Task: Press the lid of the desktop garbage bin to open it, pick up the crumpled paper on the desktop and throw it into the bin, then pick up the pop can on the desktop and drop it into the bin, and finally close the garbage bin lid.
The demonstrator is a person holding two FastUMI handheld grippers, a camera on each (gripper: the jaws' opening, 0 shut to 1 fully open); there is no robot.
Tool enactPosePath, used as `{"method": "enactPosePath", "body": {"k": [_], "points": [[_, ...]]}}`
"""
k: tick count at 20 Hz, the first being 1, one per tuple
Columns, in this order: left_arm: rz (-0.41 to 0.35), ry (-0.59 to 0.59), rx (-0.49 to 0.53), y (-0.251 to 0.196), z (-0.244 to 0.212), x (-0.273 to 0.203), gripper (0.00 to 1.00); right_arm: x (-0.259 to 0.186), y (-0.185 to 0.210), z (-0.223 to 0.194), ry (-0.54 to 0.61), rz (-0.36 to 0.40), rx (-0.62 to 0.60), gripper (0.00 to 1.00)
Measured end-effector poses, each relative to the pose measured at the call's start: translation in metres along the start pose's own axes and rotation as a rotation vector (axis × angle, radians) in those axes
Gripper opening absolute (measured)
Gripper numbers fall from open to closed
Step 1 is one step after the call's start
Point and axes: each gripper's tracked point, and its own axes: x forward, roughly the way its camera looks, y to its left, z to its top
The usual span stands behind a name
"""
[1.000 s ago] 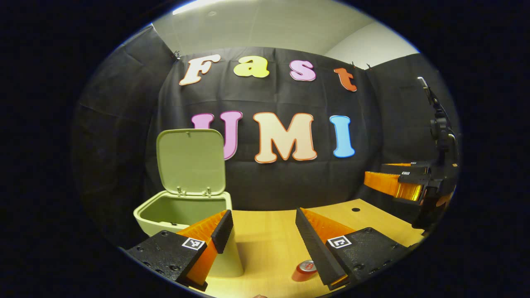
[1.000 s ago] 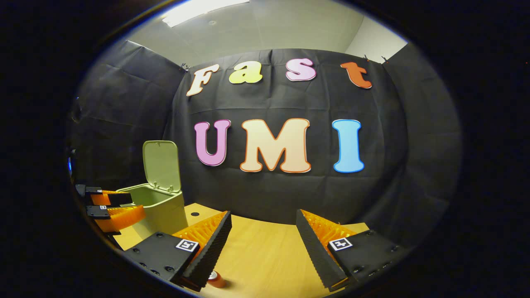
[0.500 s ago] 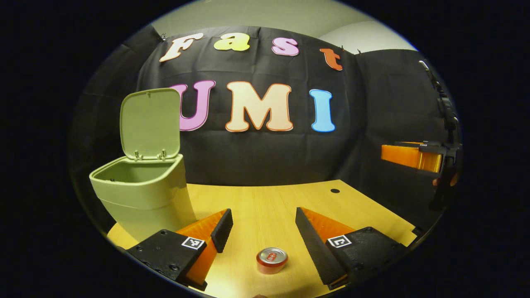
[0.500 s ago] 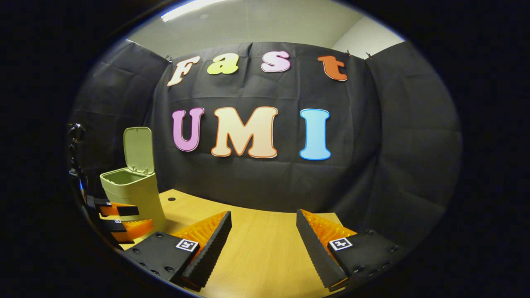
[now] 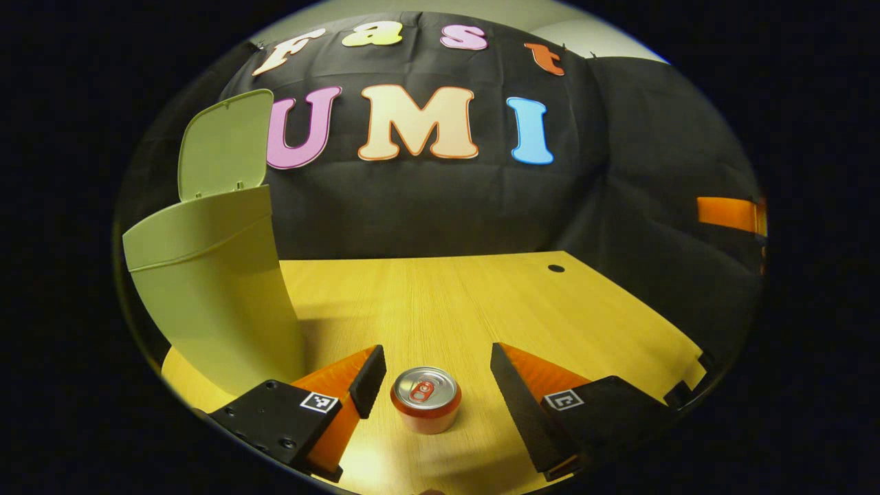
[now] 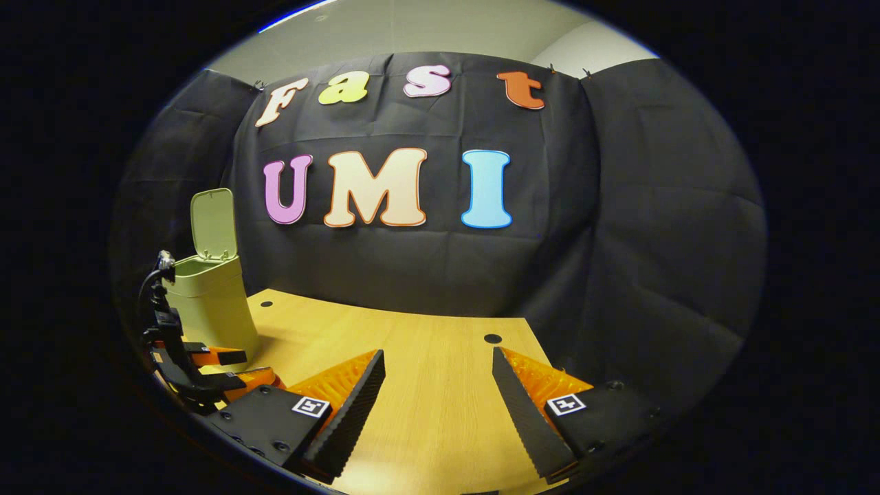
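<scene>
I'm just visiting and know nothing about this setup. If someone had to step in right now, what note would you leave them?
Left gripper: open, low over the table, with the can standing upright between its fingers, not yet squeezed.
Right gripper: open, holding nothing, over bare table on the right side.
Bin: at the left of the table, lid standing open.
Done: the lid is open. No crumpled paper lies on the visible table, so it is probably in the bin, though the bin's inside can't be seen.
Left: close on the can, lift it, drop it into the bin, then shut the lid.
</scene>
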Motion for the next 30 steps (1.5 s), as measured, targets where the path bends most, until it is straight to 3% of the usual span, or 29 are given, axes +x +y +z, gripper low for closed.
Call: {"method": "enactPosePath", "body": {"k": [10, 13, 25, 30], "points": [[0.028, 0.122, 0.015, 0.008, -0.055, 0.028, 0.93, -0.023, -0.019, -0.019, 0.045, -0.052, -0.007, 0.99], [0.019, 0.106, 0.019, 0.007, -0.049, 0.027, 0.78, -0.026, -0.019, -0.020, 0.040, -0.055, -0.011, 0.99], [0.005, -0.138, 0.097, 0.019, 0.100, 0.021, 0.77, -0.023, -0.007, -0.024, 0.017, -0.032, 0.047, 0.99], [0.046, -0.236, 0.121, 0.040, 0.163, 0.020, 0.77, -0.019, -0.011, -0.021, 0.003, -0.047, 0.069, 0.99]]}}
